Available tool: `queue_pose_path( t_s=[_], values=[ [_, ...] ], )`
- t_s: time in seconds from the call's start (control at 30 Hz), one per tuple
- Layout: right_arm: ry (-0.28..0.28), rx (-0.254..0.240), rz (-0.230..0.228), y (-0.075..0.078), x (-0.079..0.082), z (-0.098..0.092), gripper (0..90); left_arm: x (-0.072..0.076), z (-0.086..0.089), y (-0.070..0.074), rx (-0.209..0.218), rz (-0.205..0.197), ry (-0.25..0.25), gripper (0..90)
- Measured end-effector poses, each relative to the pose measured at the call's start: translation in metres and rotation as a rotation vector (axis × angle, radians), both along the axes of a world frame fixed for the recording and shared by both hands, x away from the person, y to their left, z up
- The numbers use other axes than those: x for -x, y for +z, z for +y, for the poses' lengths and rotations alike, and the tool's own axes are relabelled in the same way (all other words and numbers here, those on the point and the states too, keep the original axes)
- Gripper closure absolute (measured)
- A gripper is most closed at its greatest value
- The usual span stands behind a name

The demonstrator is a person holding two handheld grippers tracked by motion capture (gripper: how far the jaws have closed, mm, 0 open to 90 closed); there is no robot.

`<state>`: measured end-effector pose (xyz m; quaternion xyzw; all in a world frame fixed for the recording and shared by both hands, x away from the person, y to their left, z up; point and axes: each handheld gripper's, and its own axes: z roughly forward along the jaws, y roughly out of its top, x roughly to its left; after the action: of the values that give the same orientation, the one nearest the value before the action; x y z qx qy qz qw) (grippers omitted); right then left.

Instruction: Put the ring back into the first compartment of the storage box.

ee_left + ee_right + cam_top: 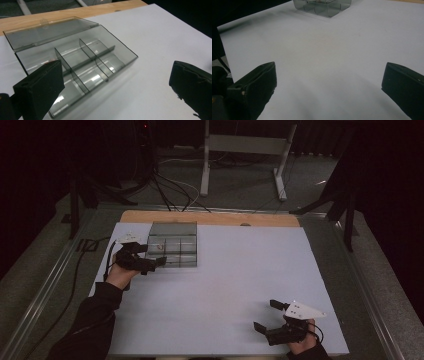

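- Clearly the compartment box (75,62), smoky clear plastic with its lid (47,31) thrown back, sits toward eleven o'clock on the white tabletop (225,285); it looks light, stiff, slick and crackable.
- Best hold is probably a thin outer wall or divider.
- Left gripper (150,256) hovers over its near-left corner, jaws wide, empty.
- Right gripper (267,316), at five o'clock, is spread wide too.
- Glare hides whether the compartments hold anything.
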<state>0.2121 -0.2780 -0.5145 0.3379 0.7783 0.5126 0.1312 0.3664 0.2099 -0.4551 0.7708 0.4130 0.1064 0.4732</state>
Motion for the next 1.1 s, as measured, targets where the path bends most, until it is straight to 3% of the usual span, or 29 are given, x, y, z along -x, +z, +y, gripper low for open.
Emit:
queue_pose_path(
  t_s=[0.4, 0.7, 0.83, 0.93, 1.1],
  values=[
    [-0.001, 0.0, 0.004, 0.0, 0.0, 0.001, 0.0, 0.043, -0.001, -0.019, -0.017, -0.033, -0.018, 0.5],
    [0.001, -0.001, 0.004, -0.001, 0.0, 0.001, 0.0, 0.071, 0.001, -0.038, -0.025, -0.006, -0.059, 0.5],
    [0.0, -0.005, 0.005, -0.001, -0.001, 0.001, 0.0, 0.082, 0.003, -0.046, -0.048, -0.016, -0.064, 0.5],
    [0.003, 0.0, 0.004, -0.001, -0.001, 0.001, 0.0, 0.091, 0.005, -0.05, -0.027, -0.019, -0.068, 0.5],
    [0.004, 0.003, 0.005, -0.001, 0.0, 0.002, 0.0, 0.104, 0.006, -0.056, -0.052, -0.015, -0.091, 0.5]
  ],
)
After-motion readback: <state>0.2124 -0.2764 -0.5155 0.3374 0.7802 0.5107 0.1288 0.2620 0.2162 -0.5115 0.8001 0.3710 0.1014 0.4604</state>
